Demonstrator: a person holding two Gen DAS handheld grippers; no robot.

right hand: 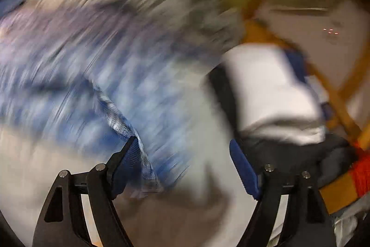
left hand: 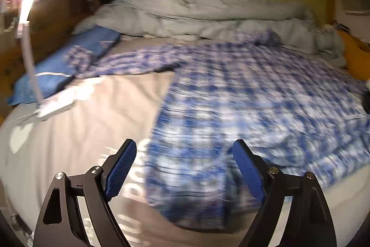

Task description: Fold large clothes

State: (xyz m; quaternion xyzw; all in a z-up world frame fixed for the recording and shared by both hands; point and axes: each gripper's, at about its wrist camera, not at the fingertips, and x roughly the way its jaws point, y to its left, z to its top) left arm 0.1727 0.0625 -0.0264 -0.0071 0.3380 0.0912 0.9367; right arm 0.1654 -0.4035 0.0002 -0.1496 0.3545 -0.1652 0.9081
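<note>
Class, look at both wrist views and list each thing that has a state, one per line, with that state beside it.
Checked shirt: spread out on the bed, not yet folded.
Duvet: crumpled in a heap at the far end.
Left gripper: open, holding nothing.
Right gripper: open, a shirt edge lying against one finger.
Bed sheet: smooth and flat.

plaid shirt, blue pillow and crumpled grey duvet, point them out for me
plaid shirt (left hand: 254,94): left wrist view, middle of its spread body
blue pillow (left hand: 69,61): left wrist view, its top face
crumpled grey duvet (left hand: 196,13): left wrist view, middle of the heap
</note>
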